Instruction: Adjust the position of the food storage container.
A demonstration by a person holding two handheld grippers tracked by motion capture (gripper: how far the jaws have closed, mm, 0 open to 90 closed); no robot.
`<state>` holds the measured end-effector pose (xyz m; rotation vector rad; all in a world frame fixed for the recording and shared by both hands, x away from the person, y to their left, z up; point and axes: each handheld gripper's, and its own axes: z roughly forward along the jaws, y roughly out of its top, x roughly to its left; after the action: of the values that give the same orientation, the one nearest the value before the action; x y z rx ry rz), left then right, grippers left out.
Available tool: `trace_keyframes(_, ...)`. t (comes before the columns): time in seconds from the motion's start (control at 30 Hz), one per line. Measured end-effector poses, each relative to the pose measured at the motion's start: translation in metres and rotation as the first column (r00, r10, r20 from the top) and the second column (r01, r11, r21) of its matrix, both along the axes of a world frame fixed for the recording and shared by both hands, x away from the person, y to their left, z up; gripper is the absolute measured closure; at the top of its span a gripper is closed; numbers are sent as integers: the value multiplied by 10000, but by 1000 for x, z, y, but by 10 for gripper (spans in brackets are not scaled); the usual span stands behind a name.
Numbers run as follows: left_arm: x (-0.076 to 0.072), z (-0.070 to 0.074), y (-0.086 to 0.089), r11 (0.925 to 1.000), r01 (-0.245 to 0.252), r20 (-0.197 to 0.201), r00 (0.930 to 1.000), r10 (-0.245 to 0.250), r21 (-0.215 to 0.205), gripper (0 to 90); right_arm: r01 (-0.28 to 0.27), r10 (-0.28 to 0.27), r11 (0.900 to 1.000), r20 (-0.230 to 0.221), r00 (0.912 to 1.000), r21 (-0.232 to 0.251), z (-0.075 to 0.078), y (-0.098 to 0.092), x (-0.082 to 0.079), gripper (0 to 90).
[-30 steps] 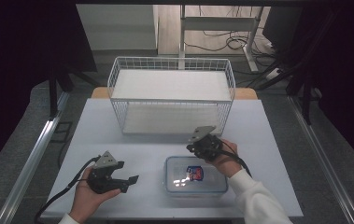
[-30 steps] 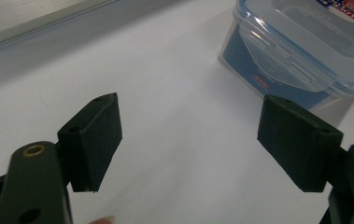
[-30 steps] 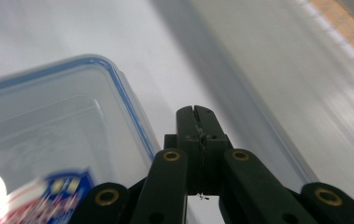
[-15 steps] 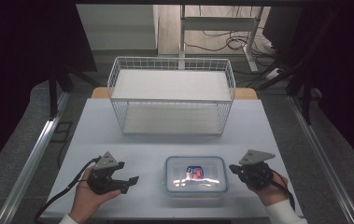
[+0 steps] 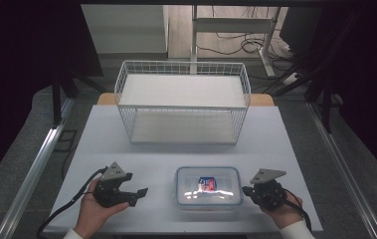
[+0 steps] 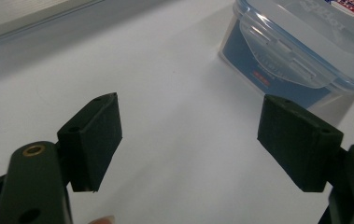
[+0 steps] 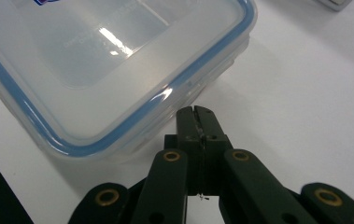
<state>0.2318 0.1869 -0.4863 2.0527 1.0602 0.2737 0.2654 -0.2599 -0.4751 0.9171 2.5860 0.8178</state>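
A clear lidded container (image 5: 208,185) with a blue seal and a red-and-blue item inside sits near the table's front edge. My left gripper (image 5: 137,193) rests to its left, pointing at it, jaws open and empty. In the left gripper view the left gripper (image 6: 188,121) has bare table between its pads, and the container (image 6: 305,42) lies ahead at the upper right. My right gripper (image 5: 246,190) is at the container's right side, jaws shut on nothing. In the right gripper view the right gripper (image 7: 197,114) has its tips right at the container (image 7: 95,60) wall below the lid rim; I cannot tell whether they touch.
A white wire basket (image 5: 183,102) stands at the back middle of the white table (image 5: 285,144). Metal rails run along the floor on both sides. A desk frame and cables are on the floor behind the table.
My right gripper has swung from behind the container's back edge out to its right side, nearer the front of the table. The left gripper and the container have stayed put.
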Motion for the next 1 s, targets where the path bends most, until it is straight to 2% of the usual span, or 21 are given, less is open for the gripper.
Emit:
trace_keyframes(0.13,-1,1,1,10000,-43,22,10000,43,-4,218,-52,52,10000,-28,10000,-65,0,9,1,890)
trace_keyframes(0.23,-1,2,2,10000,-83,82,9999,83,2,218,-249,252,9993,89,9996,-282,0,24,4,890)
trace_keyframes(0.27,-1,3,3,9999,-122,99,9999,122,-14,218,-353,358,9989,127,9993,-322,-1,36,7,890)
trace_keyframes(0.3,-1,3,3,9999,-122,99,9999,122,-14,218,-353,358,9989,127,9993,-322,-1,36,7,890)
trace_keyframes(0.33,-1,3,3,9999,-105,115,9999,105,30,218,-542,547,9980,135,9984,-323,-1,46,10,890)
trace_keyframes(0.47,-1,3,4,9998,-152,141,9998,151,104,218,-661,667,9974,223,9975,-285,-4,58,14,890)
trace_keyframes(0.57,-2,4,5,9998,-193,164,9997,192,70,218,-900,909,9950,185,9957,-429,-9,69,16,890)
trace_keyframes(0.83,2,3,5,9996,-269,70,9996,269,-45,218,-1172,1179,9926,208,9928,-307,-10,74,13,890)
trace_keyframes(0.9,2,3,5,9996,-286,74,9996,287,-71,218,-1185,1198,9921,327,9923,-411,-10,74,12,890)
trace_keyframes(1.0,2,4,5,9994,-290,104,9995,291,-165,218,-1135,1148,9931,475,9922,-291,-8,71,11,889)
